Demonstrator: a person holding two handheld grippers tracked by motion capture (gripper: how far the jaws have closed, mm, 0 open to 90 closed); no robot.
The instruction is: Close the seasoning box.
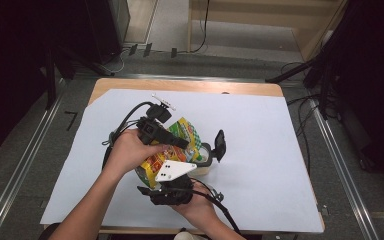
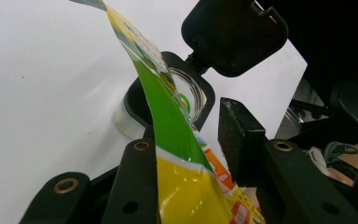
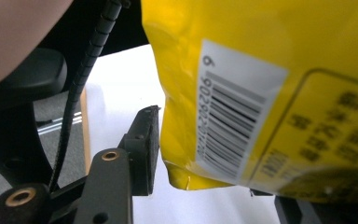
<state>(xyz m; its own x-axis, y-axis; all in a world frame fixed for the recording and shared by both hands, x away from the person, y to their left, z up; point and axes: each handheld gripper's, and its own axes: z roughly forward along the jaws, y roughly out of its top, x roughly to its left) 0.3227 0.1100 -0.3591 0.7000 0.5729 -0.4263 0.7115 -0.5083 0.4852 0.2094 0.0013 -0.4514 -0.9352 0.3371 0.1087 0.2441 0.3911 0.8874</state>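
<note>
The right gripper's (image 1: 172,187) fingers (image 3: 145,140) stand partly apart with the bottom corner of the yellow snack bag (image 1: 172,145) between them, one pad against its edge, the other hidden, so a firm hold cannot be told; farther out the left gripper's (image 1: 172,141) fingers (image 2: 240,135) straddle the bag's upper part, the foil against one pad and apart from the other, a guiding hold rather than a clamp; the bag is tilted mouth-down, seemingly so its contents can pour; just beyond its mouth sits the clear container (image 2: 186,100), black hinged lid (image 2: 235,32) flipped up, on the white table sheet (image 1: 260,145).
</note>
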